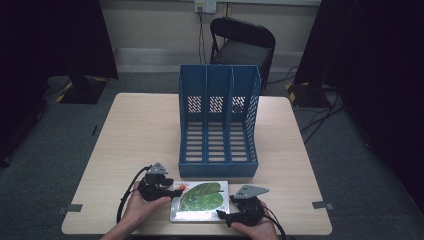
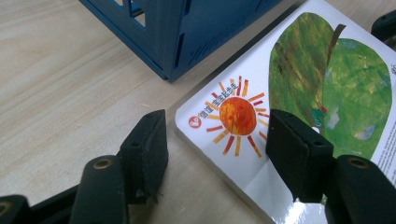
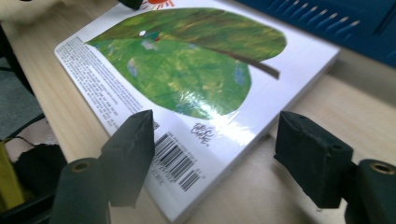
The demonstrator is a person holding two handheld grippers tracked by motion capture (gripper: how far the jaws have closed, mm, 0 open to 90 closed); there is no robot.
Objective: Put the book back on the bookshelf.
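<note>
Lying flat near the front edge of the counter, the picture book sat just in front of the blue file rack with its 3 slots. The left gripper met the book's left edge, its jaws spread wide: 1 jaw rested over the cover beside the printed sun, the other over the bare wood just off the corner. The right gripper stood at the book's near right corner, jaws also wide apart, 1 above the barcode and 1 beyond the edge over the wood. Neither pair gripped anything. Whether any jaw actually touched the cover could not be told. Glare washed out part of the glossy cover, and the small print along its edge was unreadable.
</note>
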